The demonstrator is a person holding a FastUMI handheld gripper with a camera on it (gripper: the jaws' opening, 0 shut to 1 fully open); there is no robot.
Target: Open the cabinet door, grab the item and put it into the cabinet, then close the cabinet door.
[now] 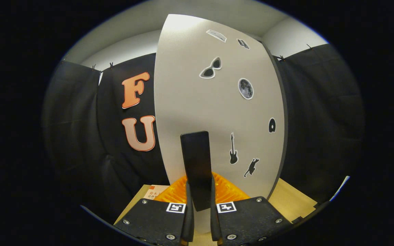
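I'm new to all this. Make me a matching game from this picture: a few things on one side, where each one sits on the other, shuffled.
Things:
1. handle
2. moon sticker
3. guitar sticker
4. book

Places:
A. low on the door, next to the cat sticker
B. clamped between the fingers of the gripper
C. lying on the table, left of the fingers
D. high on the door, near the sunglasses sticker

Pairs: 1-B, 2-D, 3-A, 4-C
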